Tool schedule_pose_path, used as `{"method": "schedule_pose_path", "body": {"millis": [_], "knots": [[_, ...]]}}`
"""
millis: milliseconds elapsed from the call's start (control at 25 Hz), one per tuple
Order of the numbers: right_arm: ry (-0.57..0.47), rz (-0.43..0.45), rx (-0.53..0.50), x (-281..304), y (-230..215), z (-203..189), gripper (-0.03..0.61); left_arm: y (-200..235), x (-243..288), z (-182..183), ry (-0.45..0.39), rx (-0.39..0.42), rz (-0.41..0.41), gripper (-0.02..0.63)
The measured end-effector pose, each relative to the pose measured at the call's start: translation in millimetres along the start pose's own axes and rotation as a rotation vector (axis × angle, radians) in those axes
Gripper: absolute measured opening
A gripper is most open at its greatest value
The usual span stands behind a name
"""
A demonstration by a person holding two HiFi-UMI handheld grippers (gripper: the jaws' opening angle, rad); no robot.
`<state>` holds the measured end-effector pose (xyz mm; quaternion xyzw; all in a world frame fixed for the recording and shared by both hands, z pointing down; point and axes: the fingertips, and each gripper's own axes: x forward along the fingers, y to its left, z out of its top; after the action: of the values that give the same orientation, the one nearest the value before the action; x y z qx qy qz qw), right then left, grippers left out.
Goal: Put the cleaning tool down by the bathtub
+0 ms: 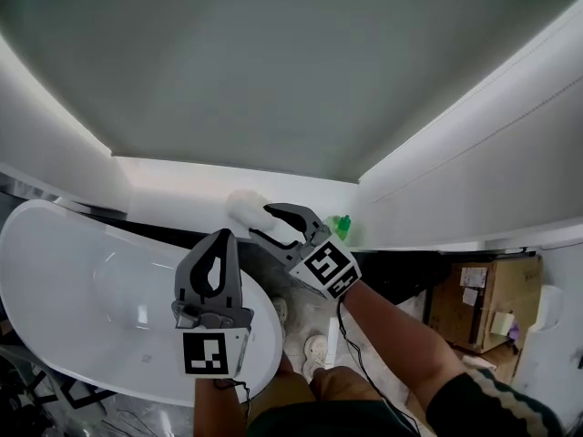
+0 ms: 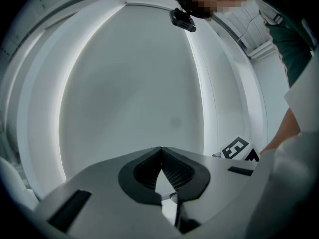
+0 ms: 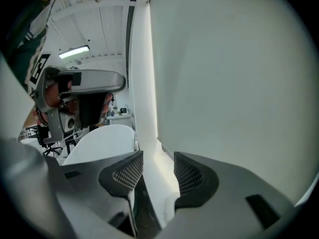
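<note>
Head view: fluffy white cleaning tool point(image 1: 242, 206) lies on the ledge point(image 1: 173, 189) beside the bathtub point(image 1: 55, 280), just past the right tongs point(image 1: 261, 221). Placing looks done; a clean withdrawal seems next. Left gripper view: left tongs point(image 2: 160, 151) closed, empty. Right gripper view: jaws apart, nothing held; tool hard to make out.

We count two tools, the left tool point(image 1: 221, 237) and the right tool point(image 1: 260, 221). We count one white bathtub point(image 1: 64, 276), one fluffy white cleaning pad point(image 1: 243, 208), one small green object point(image 1: 342, 227), one cardboard box point(image 1: 478, 300), and two shoes point(image 1: 315, 346) on the floor.
</note>
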<state>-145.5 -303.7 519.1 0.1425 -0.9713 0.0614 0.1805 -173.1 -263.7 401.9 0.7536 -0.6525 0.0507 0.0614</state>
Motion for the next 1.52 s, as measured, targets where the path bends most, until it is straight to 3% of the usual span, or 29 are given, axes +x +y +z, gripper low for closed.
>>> {"method": "schedule_pose_path", "body": {"millis": [240, 600, 840, 1160, 1520], "knots": [[-0.059, -0.008, -0.011, -50, 12, 48, 0.189, -34, -3, 35, -0.009, 0.026, -0.032, 0.006], [-0.169, 0.013, -0.049, -127, 31, 123, 0.187, -77, -36, 88, -0.002, 0.174, -0.093, 0.006], [-0.273, 0.059, -0.147, -171, 70, 180, 0.186, -88, -63, 121, -0.025, 0.195, -0.087, 0.006], [-0.346, 0.057, -0.155, -230, 90, 191, 0.17, -122, -91, 158, -0.062, 0.227, -0.069, 0.006], [-0.419, 0.051, -0.131, -288, 122, 202, 0.17, -165, -120, 163, -0.056, 0.221, -0.082, 0.006]]}}
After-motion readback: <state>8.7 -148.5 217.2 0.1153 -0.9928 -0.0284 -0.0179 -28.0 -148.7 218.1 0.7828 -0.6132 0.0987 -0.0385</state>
